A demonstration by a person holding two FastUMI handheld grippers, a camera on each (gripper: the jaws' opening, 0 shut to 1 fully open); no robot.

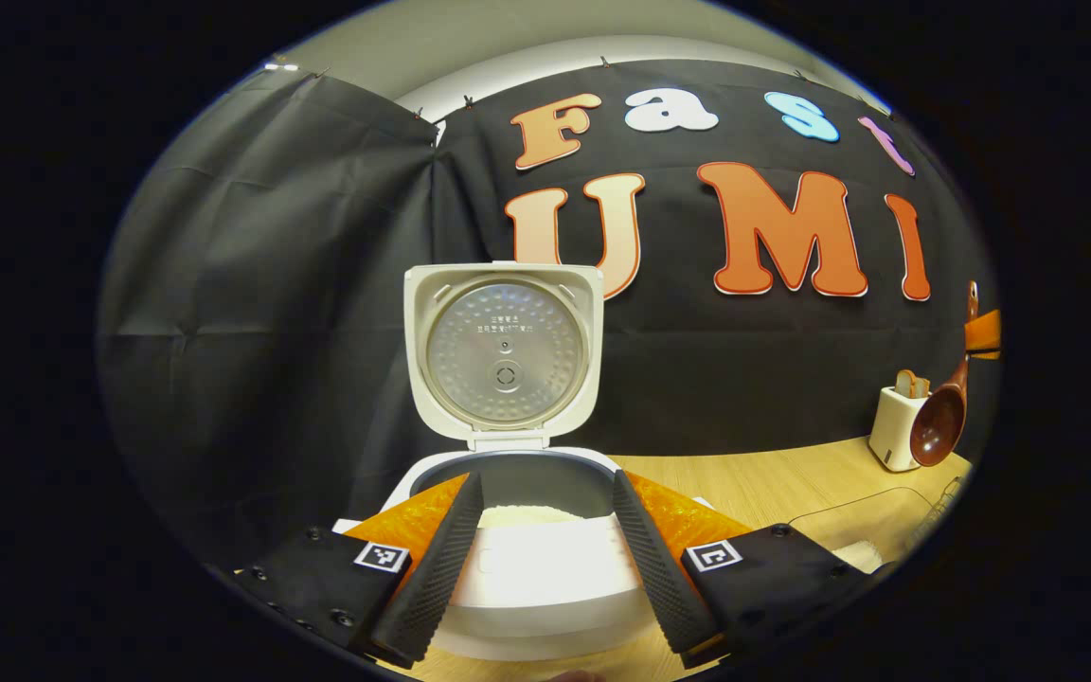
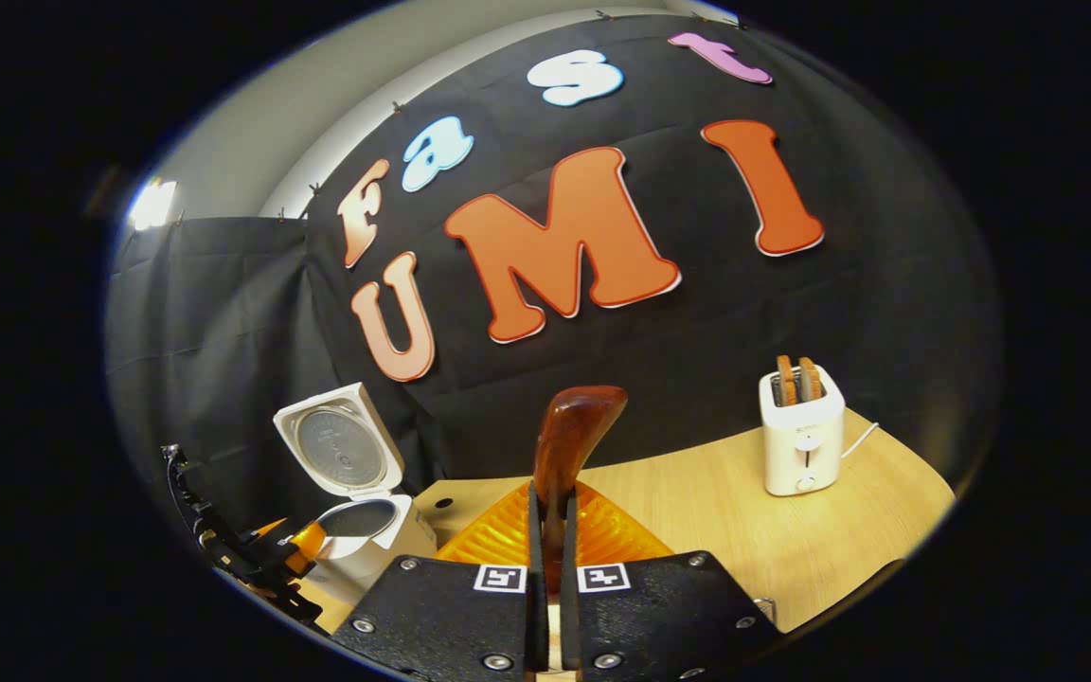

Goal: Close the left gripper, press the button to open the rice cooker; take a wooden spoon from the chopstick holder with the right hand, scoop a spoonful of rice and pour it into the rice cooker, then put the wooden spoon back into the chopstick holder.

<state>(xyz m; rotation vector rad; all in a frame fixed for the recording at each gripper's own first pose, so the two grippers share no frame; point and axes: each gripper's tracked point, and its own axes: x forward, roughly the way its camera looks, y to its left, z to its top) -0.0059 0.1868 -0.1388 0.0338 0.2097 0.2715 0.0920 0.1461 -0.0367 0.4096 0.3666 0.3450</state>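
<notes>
The rice cooker (image 1: 517, 530) stands open on the pale wood-grain table (image 1: 773, 483), its white lid (image 1: 503, 350) tipped upright so the dimpled metal inner plate faces forward and the dark pot with white rice inside lies exposed. The left hand-held gripper (image 1: 545, 559) sits low in front of it, its ribbed fingers spread wide to either side of the cooker's smooth front and gripping nothing; with the button press apparently done, it seems simply parked out of the way.

The right hand-held gripper (image 2: 545, 540) is clenched on the wooden spoon (image 2: 569, 445), both fingers pinching the handle so the spoon rises between them. Holding it low on the stem likely keeps it steady for scooping. In the left gripper view the spoon's glossy reddish-brown bowl (image 1: 936, 431) hangs high at the right edge, rounded and deep, well apart from the cooker. A boxy white toaster (image 2: 801, 436) with two slices stands beyond.
</notes>
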